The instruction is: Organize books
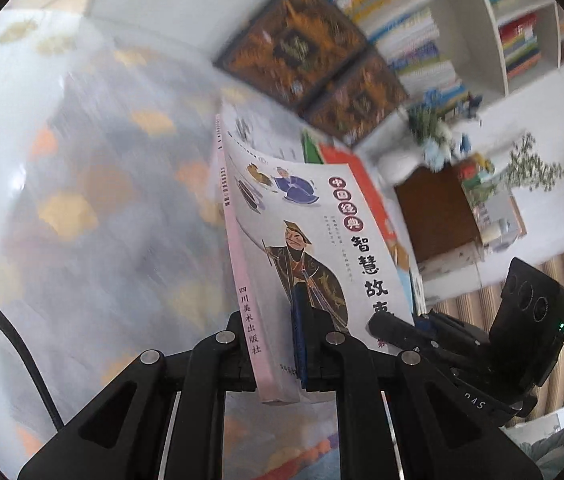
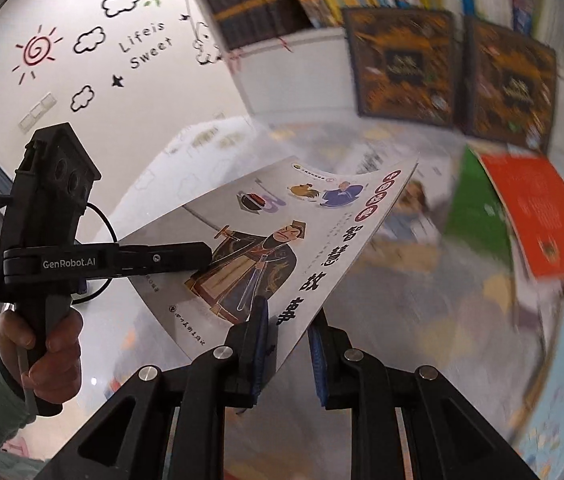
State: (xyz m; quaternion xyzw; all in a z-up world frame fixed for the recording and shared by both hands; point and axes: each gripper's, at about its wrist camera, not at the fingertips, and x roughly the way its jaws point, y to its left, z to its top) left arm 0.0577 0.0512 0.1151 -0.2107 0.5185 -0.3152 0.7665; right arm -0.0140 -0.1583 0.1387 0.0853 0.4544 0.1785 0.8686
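A thin storybook [image 1: 314, 216] with a pink spine and a cartoon swordsman on its white cover is lifted off the table, tilted. My left gripper [image 1: 272, 344] is shut on its lower edge near the spine. My right gripper [image 2: 288, 336] is shut on the cover's opposite edge, the book [image 2: 282, 216] passing between its blue pads. In the left wrist view the right gripper [image 1: 398, 328] pinches the cover's lower right corner. In the right wrist view a hand holds the left gripper [image 2: 202, 254], clamped on the book's left edge.
Two dark ornate books [image 2: 402, 68] lean against the white bookshelf [image 1: 462, 32], which is packed with colourful books. A red book [image 2: 538, 212] and a green book [image 2: 478, 208] lie on the plastic-covered table [image 1: 102, 200]. Flowers [image 1: 438, 128] stand by the shelf.
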